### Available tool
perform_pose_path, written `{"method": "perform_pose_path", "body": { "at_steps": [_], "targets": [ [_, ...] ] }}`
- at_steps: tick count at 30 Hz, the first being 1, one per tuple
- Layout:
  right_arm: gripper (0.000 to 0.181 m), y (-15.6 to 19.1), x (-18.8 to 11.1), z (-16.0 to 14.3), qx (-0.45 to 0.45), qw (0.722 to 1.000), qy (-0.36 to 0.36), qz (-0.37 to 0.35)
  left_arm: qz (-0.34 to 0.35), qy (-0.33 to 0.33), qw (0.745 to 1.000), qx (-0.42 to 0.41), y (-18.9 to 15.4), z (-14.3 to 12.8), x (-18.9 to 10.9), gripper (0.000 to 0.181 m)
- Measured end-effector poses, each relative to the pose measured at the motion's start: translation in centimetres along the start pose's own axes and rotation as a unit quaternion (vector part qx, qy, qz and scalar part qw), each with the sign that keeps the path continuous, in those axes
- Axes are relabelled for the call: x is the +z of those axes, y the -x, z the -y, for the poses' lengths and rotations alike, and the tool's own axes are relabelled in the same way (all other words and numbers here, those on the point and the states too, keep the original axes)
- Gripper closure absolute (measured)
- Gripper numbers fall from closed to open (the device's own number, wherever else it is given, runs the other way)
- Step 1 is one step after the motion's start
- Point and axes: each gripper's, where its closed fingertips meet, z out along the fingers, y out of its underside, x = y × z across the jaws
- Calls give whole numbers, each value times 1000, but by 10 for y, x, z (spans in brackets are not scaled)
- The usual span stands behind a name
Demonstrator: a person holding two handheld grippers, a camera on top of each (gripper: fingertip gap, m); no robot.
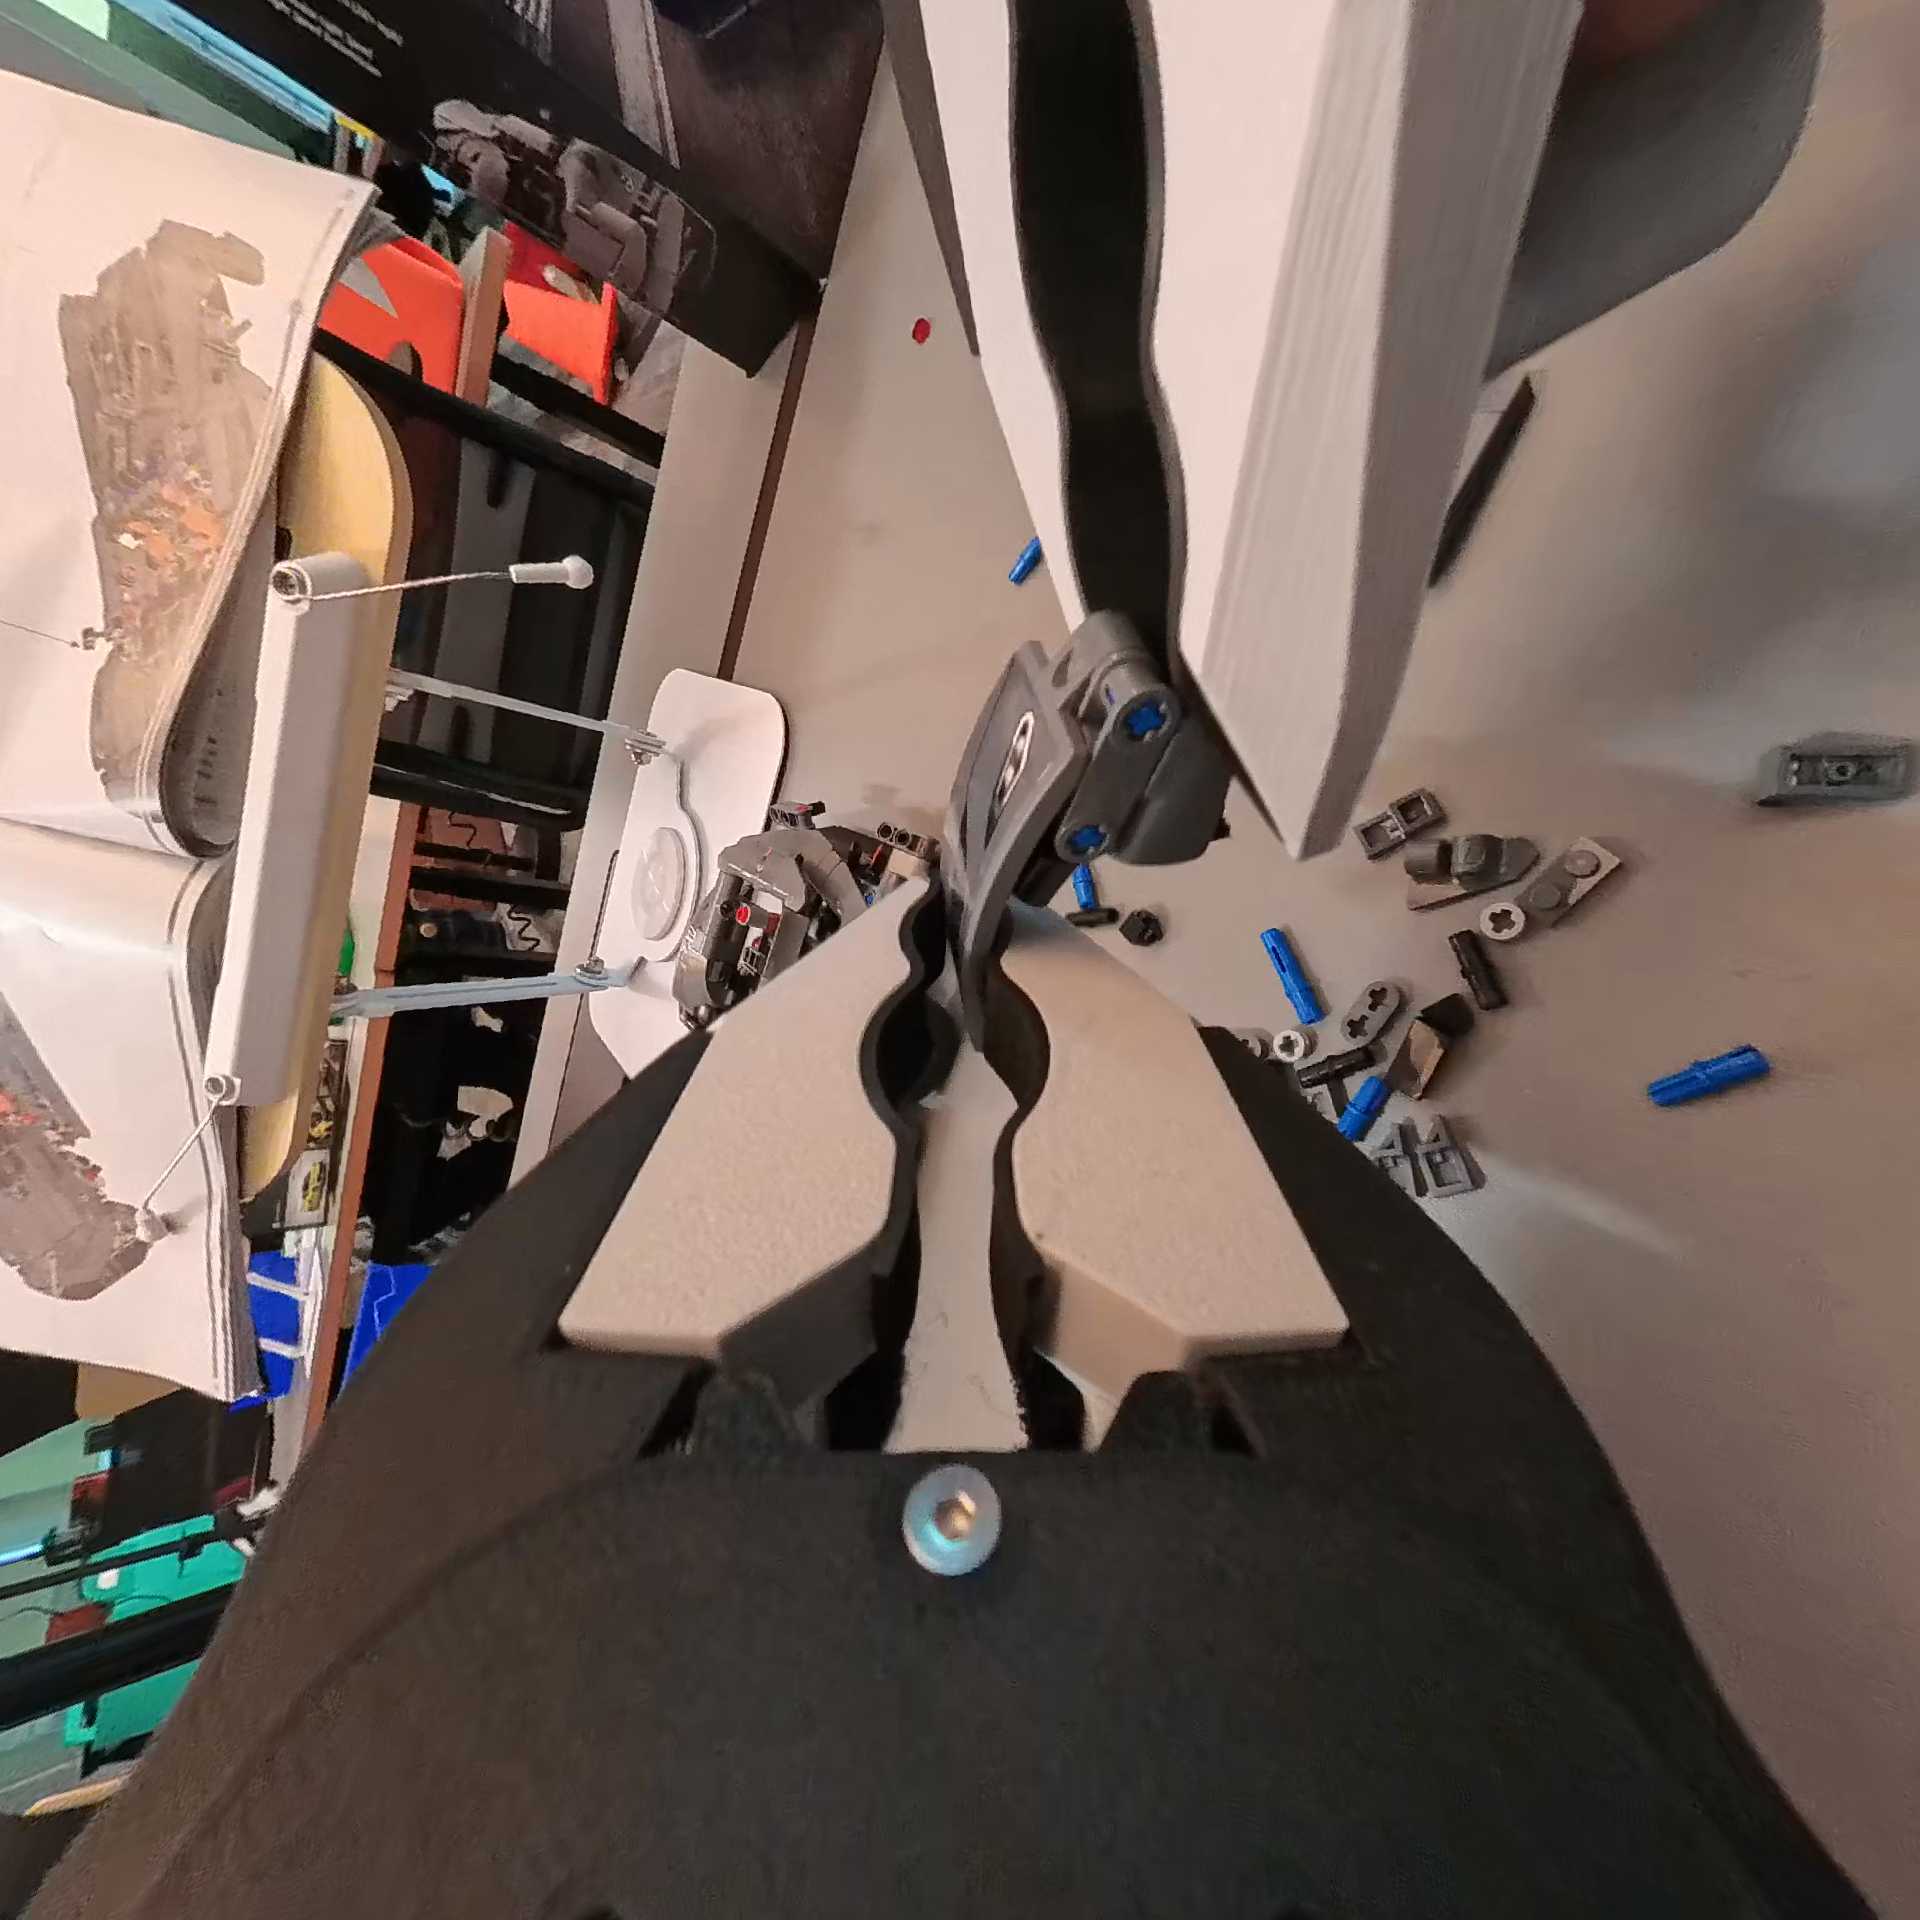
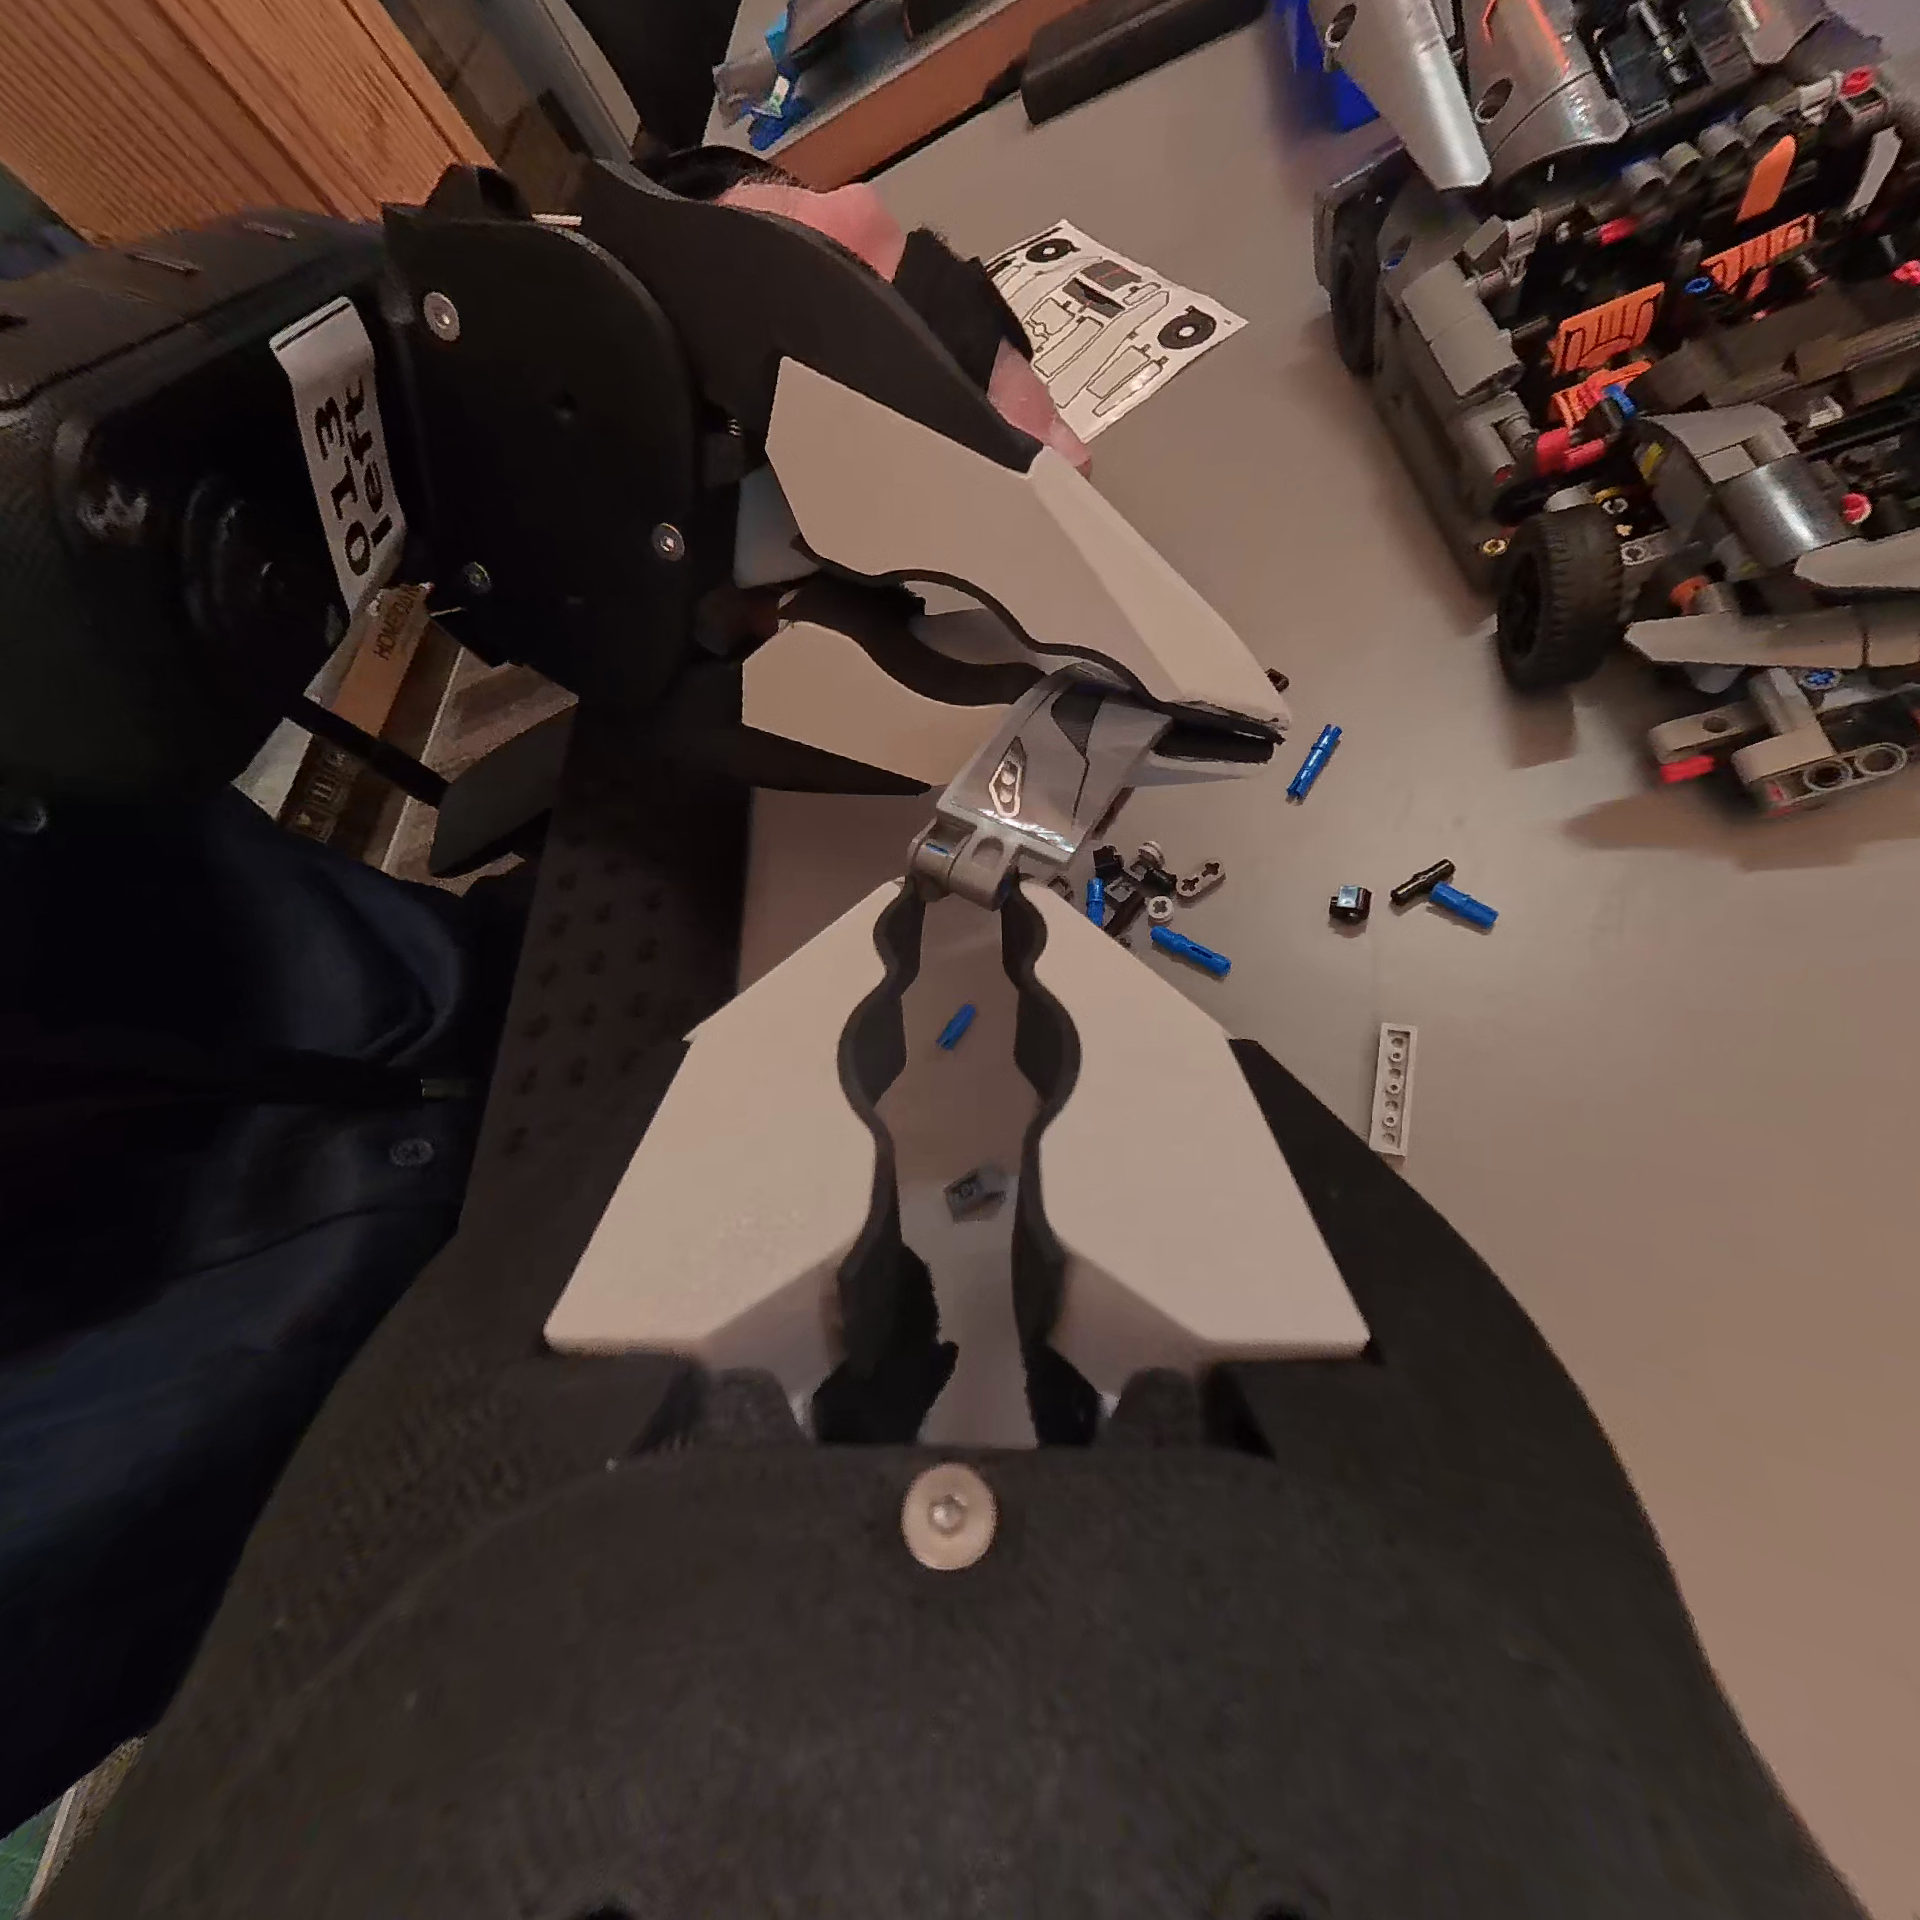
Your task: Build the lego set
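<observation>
Holding grey panel [image 2: 1049,764] aloft between us: left gripper [image 1: 961,940] clamps panel edge, right gripper [image 2: 961,894] pinches connector end [image 2: 966,857]. Car model [image 2: 1621,416] well apart. Next, we judge: seat connector, careful alignment.

Plain grey counter [image 2: 1558,1299] under warm, dim-ish light. A wood-slat wall panel [image 2: 208,94] sits off in one corner, and cluttered dark shelving [image 1: 520,623] with orange bins [image 1: 405,301] stands past the edge.

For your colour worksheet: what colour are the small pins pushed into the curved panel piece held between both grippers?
Blue pins, in a grey panel; left wrist view shows them best.
</observation>
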Motion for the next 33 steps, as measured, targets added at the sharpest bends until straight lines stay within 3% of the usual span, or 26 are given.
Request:
{"method": "perform_pose_path", "body": {
  "at_steps": [21,26,33],
  "targets": [
    [174,17,-9,-10,-48,996,45,56,-38,-64,997,14,-12,16,-7,176],
    [175,24,-7,-22,-54,993,77,77,-91,-67,993,30,-34,16,-5,154],
    [175,33,-6,-37,-71,985,120,101,-170,-122,977,36,-62,32,-18,157]
  ]
}}
